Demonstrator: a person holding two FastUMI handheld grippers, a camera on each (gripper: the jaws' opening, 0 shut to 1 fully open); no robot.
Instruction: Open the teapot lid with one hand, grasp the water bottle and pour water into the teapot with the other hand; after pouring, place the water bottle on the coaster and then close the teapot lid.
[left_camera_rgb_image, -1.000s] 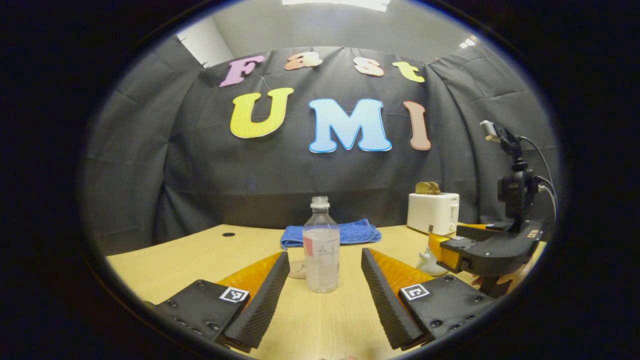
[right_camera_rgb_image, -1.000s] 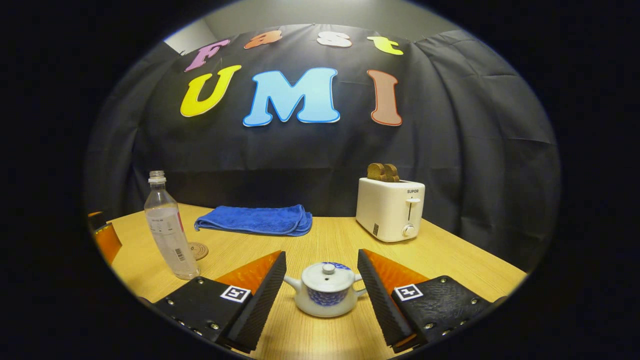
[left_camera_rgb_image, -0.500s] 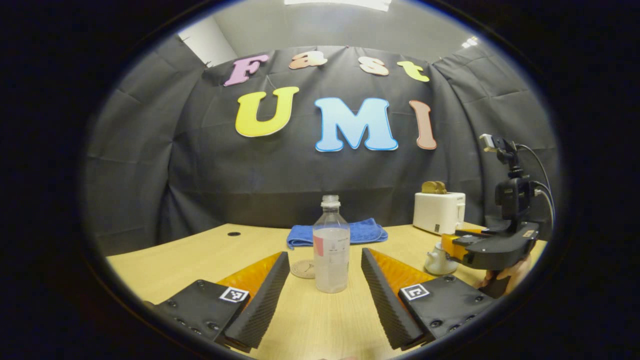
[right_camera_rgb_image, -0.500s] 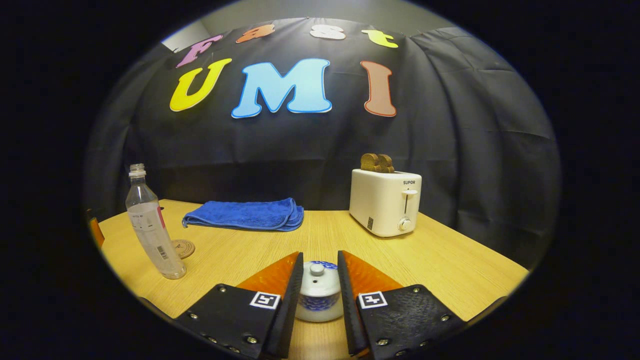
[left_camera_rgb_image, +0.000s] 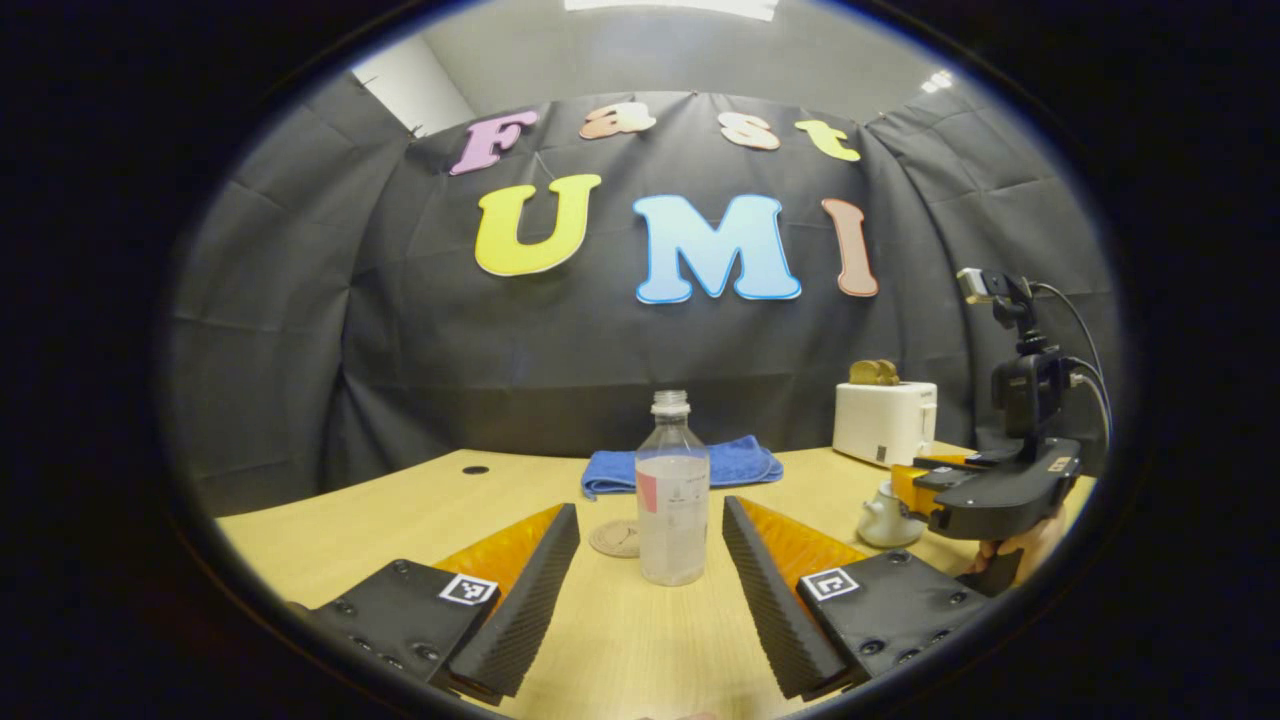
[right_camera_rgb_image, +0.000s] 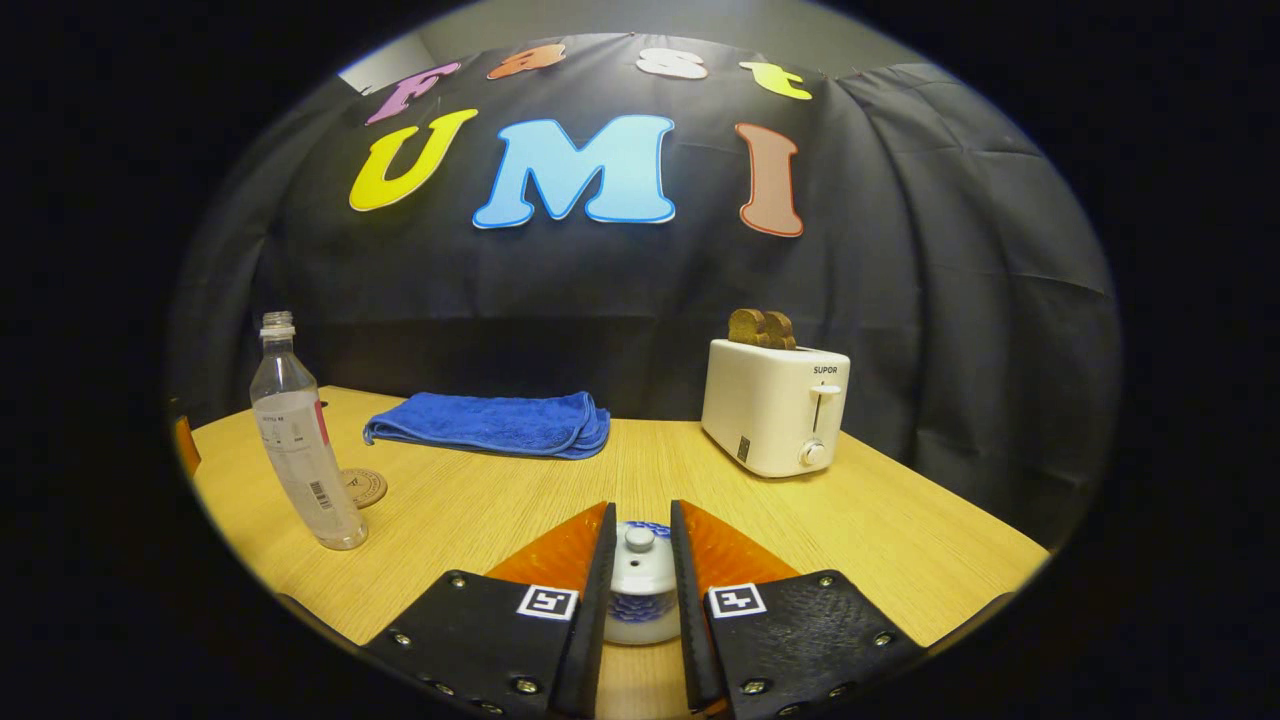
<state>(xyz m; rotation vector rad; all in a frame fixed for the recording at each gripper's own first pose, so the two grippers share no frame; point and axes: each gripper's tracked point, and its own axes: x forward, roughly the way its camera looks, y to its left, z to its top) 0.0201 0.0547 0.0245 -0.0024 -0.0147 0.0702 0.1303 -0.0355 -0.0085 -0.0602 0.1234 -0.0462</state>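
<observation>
Pale wood forms the table (right_camera_rgb_image: 900, 520) where a white teapot (right_camera_rgb_image: 640, 590) with blue patterning sits, its lid (right_camera_rgb_image: 640, 555) on, between the jaws of the right gripper (right_camera_rgb_image: 640, 535). Those jaws stand close on either side of the lid; whether they actually press on it cannot be told. In the left gripper view, the left gripper (left_camera_rgb_image: 650, 530) holds its jaws spread wide, with the uncapped, partly filled water bottle (left_camera_rgb_image: 672, 495) standing upright on the table just ahead of them, untouched. A round coaster (left_camera_rgb_image: 614, 538) lies beside the bottle's base. Farther back rest a folded blue towel (right_camera_rgb_image: 495, 425) and a white toaster (right_camera_rgb_image: 775, 405) loaded with bread.
</observation>
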